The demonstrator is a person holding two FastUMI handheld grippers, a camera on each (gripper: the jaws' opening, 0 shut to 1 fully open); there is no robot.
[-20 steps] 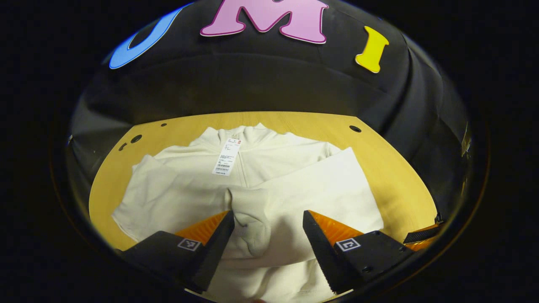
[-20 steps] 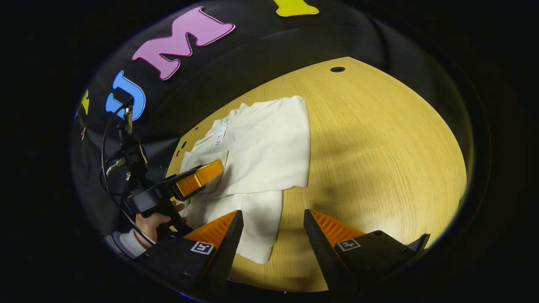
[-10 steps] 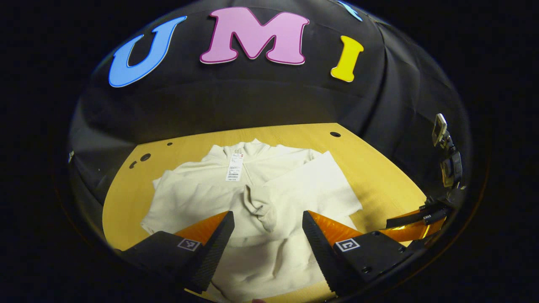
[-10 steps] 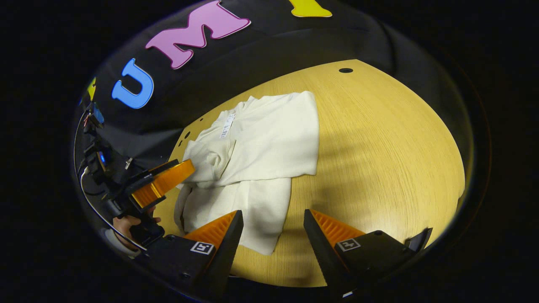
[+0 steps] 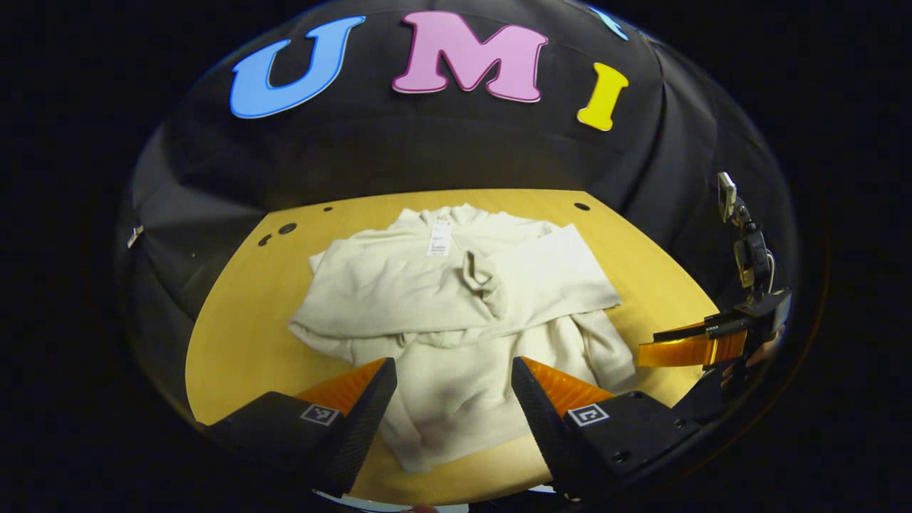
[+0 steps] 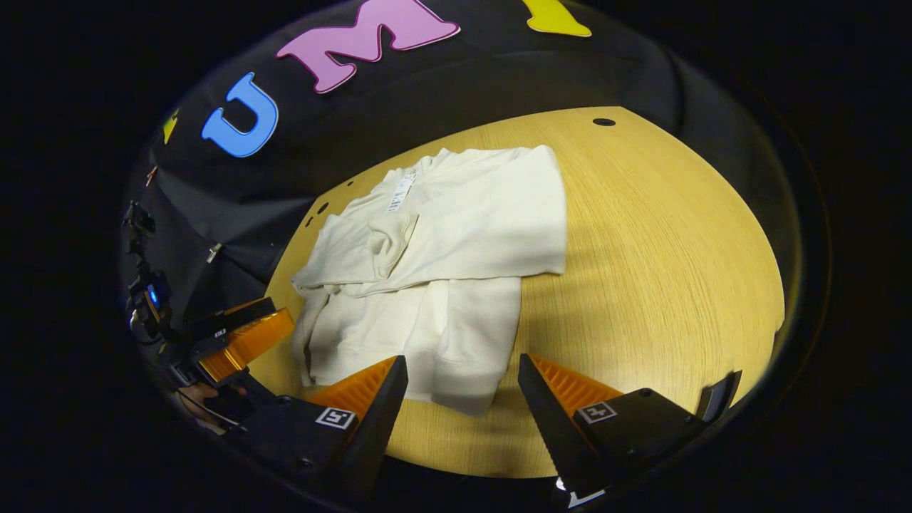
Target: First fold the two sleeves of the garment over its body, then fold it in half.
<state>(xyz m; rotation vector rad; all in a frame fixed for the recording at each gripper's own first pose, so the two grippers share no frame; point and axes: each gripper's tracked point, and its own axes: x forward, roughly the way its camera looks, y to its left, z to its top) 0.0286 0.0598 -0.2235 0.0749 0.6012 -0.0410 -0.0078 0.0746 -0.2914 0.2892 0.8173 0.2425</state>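
One cream garment (image 5: 456, 313) lies on one wooden table (image 5: 235, 320). It carries one white paper tag (image 5: 439, 239) near the collar, and two sleeves are folded across its body: one sleeve (image 5: 370, 292) on the left of the left gripper view, one sleeve (image 5: 556, 274) on the right. Two grippers are there: the left gripper (image 5: 452, 395) and the right gripper (image 6: 462, 399), each with two orange-faced fingers. Several dark round holes mark the table's far edge; the exact count is unclear.
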